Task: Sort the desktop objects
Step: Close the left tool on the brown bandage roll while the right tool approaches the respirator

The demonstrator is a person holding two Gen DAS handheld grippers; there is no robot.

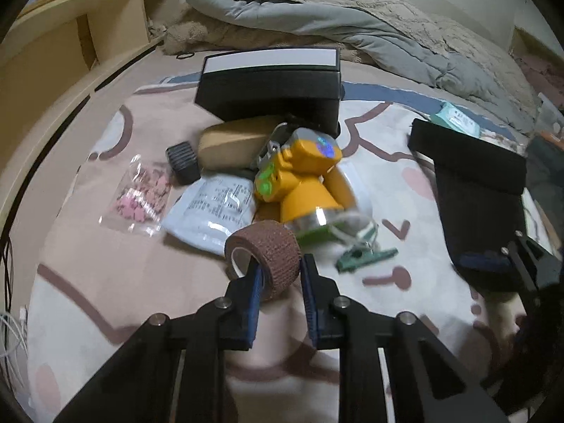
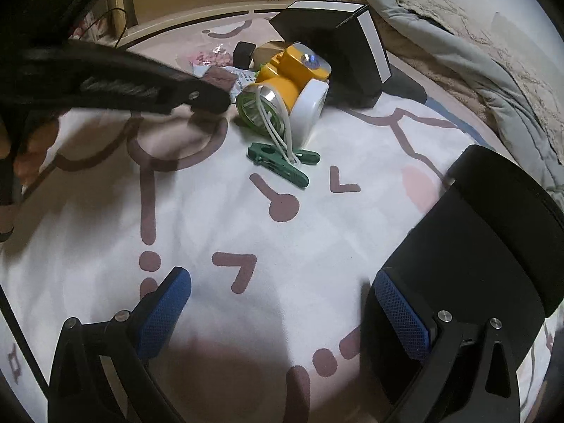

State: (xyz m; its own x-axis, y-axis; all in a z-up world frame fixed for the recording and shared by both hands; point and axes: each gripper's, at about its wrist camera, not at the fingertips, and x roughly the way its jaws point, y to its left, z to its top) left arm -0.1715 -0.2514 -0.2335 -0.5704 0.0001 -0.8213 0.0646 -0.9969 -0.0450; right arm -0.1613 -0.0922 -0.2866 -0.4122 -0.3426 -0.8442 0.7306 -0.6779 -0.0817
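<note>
While the left gripper (image 1: pixel 280 275) pinched the brown bandage roll (image 1: pixel 263 256) at centre frame, the yellow headlamp (image 1: pixel 299 179), green clip (image 1: pixel 365 256), pink bead bag (image 1: pixel 141 194) and white pouch (image 1: pixel 211 211) lay unsorted; sorting looked barely begun. The right gripper (image 2: pixel 282 308) had its jaws spread, holding nothing.

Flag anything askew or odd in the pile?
The yellow headlamp lies tipped on its side, partly on a white packet and against the black box. A green clothespin is tangled in white cord. Nothing looks spilled or broken.
</note>
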